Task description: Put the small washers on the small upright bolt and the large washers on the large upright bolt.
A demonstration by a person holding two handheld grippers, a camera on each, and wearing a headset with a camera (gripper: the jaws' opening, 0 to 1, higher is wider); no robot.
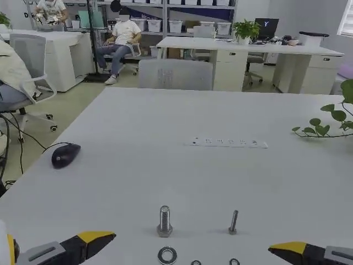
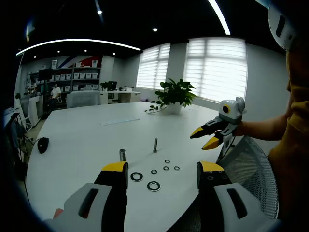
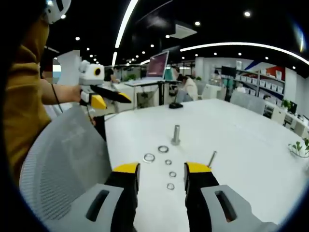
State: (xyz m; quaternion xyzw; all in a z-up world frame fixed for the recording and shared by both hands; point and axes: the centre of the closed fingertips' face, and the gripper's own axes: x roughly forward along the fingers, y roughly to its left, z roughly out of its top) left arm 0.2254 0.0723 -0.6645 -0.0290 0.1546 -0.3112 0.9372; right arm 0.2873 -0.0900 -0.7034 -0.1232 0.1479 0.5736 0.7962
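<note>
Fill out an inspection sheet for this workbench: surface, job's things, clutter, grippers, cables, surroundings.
Surface: white tabletop, unmarked where visible.
Job's things: large upright steel bolt and small upright steel bolt stand apart, both bare; two large steel washers and several small steel washers lie flat in front of them.
Clutter: dark computer mouse, white power strip, trailing green plant.
Grippers: left gripper open, holding nothing; right gripper open, holding nothing.
Cables: black mouse cable leads off toward the left edge.
Surroundings: grey office chair, white desks, shelves of bins, seated person.
</note>
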